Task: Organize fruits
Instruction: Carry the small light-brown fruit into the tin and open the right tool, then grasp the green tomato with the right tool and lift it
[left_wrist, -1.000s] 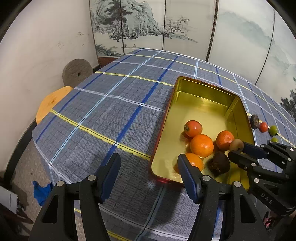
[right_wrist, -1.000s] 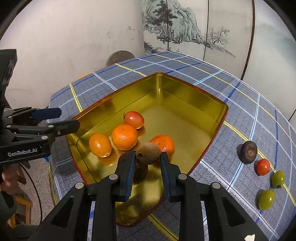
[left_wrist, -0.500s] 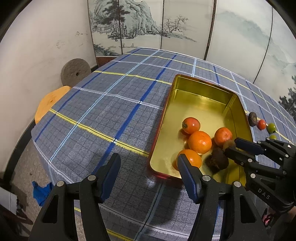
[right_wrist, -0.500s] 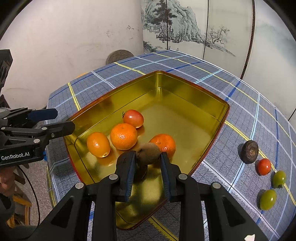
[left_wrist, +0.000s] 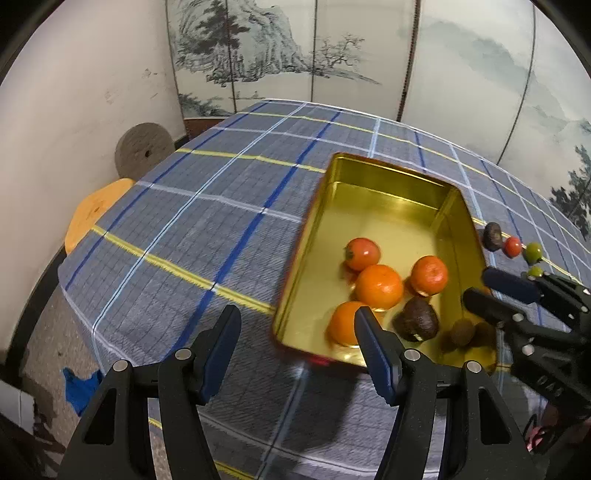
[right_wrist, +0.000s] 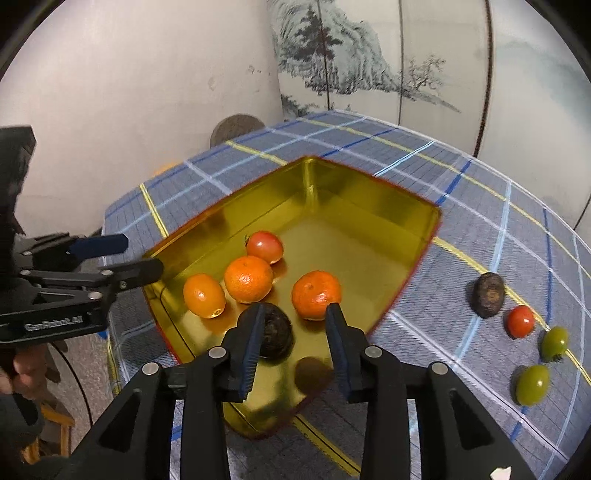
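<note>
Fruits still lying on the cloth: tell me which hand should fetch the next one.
Right. The right gripper has just been opening, nothing between its fingers, and the dark fruit lies on its side. The left gripper hangs beyond the gold tin.

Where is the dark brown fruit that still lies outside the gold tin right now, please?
In the right wrist view the dark brown fruit sits on the checked tablecloth right of the gold tin, heading a row with the red tomato beside it.

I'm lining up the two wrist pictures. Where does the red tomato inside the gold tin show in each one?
Left wrist: the tomato sits mid-tin, farthest back of the fruit, right of centre in the picture.
Right wrist: the tomato sits left of centre, behind the oranges.
Shared landmark: the tin, with the orange just in front of the tomato.
</note>
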